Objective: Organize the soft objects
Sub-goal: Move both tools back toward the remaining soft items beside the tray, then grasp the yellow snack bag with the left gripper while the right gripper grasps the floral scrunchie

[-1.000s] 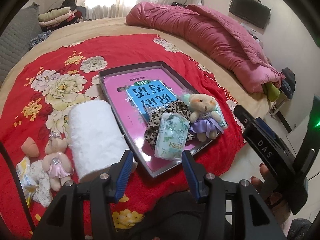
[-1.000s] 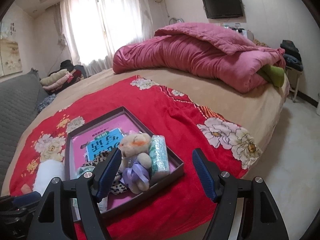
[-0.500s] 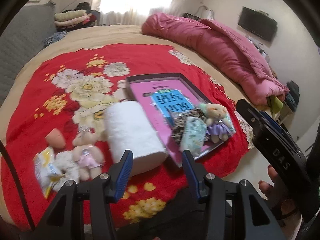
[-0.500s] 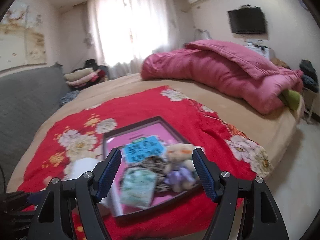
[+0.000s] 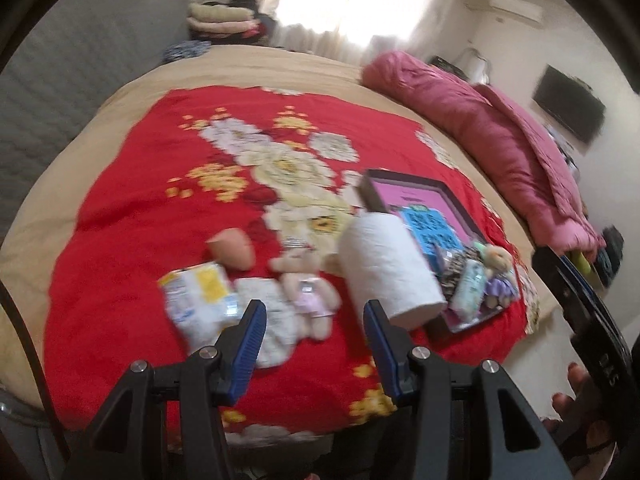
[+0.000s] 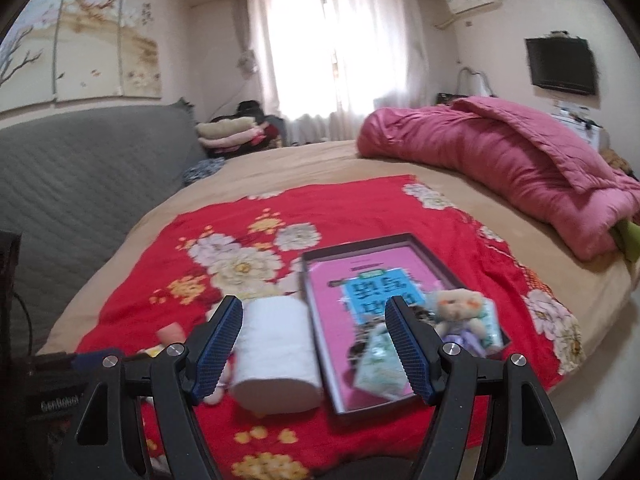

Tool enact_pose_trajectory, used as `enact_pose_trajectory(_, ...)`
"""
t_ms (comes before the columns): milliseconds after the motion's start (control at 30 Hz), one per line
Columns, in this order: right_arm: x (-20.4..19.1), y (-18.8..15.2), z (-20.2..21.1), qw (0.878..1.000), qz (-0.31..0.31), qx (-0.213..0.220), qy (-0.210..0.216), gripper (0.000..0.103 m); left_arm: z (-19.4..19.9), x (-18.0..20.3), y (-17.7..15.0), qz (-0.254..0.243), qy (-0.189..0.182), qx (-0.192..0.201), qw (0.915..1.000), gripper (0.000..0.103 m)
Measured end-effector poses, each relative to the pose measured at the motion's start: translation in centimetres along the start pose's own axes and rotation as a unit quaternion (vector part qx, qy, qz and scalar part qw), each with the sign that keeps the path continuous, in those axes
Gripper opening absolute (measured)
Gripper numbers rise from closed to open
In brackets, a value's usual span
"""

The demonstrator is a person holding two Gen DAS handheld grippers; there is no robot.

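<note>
A dark tray [image 5: 464,208] [image 6: 440,268] with a pink lining lies on the red flowered blanket [image 5: 128,280]. In it sit a small bear in a purple dress [image 5: 498,264] [image 6: 456,312], a leopard-print cloth [image 5: 452,276] and a pale green tissue pack [image 5: 470,286] [image 6: 378,364]. Left of the tray lie a white paper roll [image 5: 384,268] [image 6: 276,352], a pink-dressed bear [image 5: 308,292], a yellow and white packet [image 5: 200,296] and a peach sponge [image 5: 234,246]. My left gripper [image 5: 312,320] hangs open above the near blanket edge. My right gripper [image 6: 314,328] is open too, holding nothing.
A rolled pink quilt [image 6: 500,160] lies along the bed's far right side. A grey quilted sofa [image 6: 80,176] stands at the left, folded clothes [image 6: 232,132] behind it. A hand [image 5: 576,400] grips the right tool at the left view's right edge.
Both views have swung left across the bed: the tray and its contents drifted rightward, and the loose bear, packet and sponge came toward the left view's centre. Both grippers kept the same opening.
</note>
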State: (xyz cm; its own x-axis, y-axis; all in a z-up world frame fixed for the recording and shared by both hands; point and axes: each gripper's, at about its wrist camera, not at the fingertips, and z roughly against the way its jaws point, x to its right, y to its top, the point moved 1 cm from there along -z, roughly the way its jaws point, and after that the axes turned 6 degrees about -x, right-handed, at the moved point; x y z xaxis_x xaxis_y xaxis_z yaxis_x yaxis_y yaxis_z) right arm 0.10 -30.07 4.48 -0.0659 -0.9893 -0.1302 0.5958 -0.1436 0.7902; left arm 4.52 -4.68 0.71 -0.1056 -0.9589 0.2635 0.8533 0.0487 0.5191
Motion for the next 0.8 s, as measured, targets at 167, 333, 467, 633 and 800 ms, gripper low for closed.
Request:
enact_pose_trajectory(167,-3.3,-0.3,0.2,0.999,0.033,-0.009,0.022,0.075,0.7,-4.1,-0.3,0.037,0.014,0.002,0.9992,0.050)
enact_pose_trajectory(333,-6.6,-0.8,0.2,0.996,0.073,-0.019,0.041,0.075,0.5,-7.1,-0.9,0.062,0.015,-0.009,0.9979,0.051)
enact_pose_trajectory(467,-8.6,-1.3,0.1,0.994,0.097,-0.026,0.052,0.075,-0.5,-8.7,-1.4,0.084,0.001,-0.026,0.9961,0.051)
enact_pose_trajectory(633,-10.8,-2.0,-0.3,0.989,0.124,-0.038,0.066,0.075,-2.2,-9.7,-2.0,0.102,-0.022,-0.045,0.9935,0.051)
enact_pose_trajectory(800,-12.1,-2.9,-1.2,0.985,0.145,-0.051,0.073,0.075,-4.2,-11.1,-2.1,0.131,-0.060,-0.059,0.9879,0.051)
